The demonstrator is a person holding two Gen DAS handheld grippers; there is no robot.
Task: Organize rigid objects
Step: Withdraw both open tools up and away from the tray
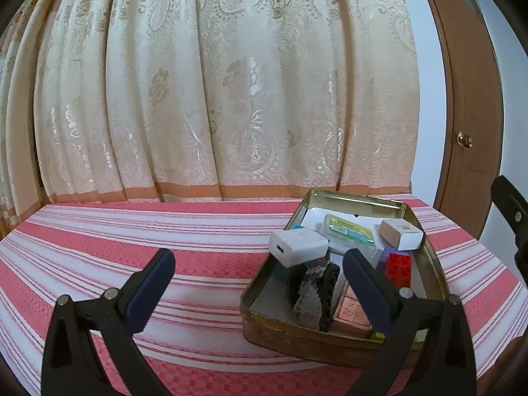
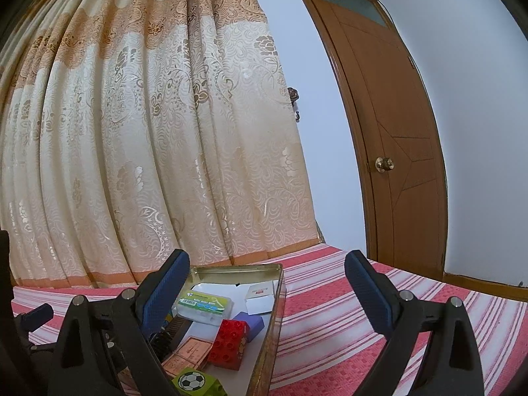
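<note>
A gold metal tin [image 1: 429, 247] sits on the striped cloth, filled with rigid objects: a white charger [image 1: 297, 246], a green-labelled clear case [image 1: 349, 231], a white and tan box [image 1: 401, 232], a red brick [image 1: 399, 269], a dark toy [image 1: 316, 293]. My left gripper [image 1: 257, 292] is open and empty, its right finger over the tin. In the right wrist view the tin [image 2: 275, 313] holds the case [image 2: 204, 305], red brick [image 2: 229, 346] and a football block [image 2: 194, 381]. My right gripper [image 2: 267, 300] is open and empty above the tin's right wall.
A red and white striped cloth [image 1: 132, 247] covers the table. A cream patterned curtain [image 1: 214, 82] hangs close behind. A brown door [image 2: 396, 148] with a brass knob stands to the right. The other gripper shows at the right edge [image 1: 511, 217].
</note>
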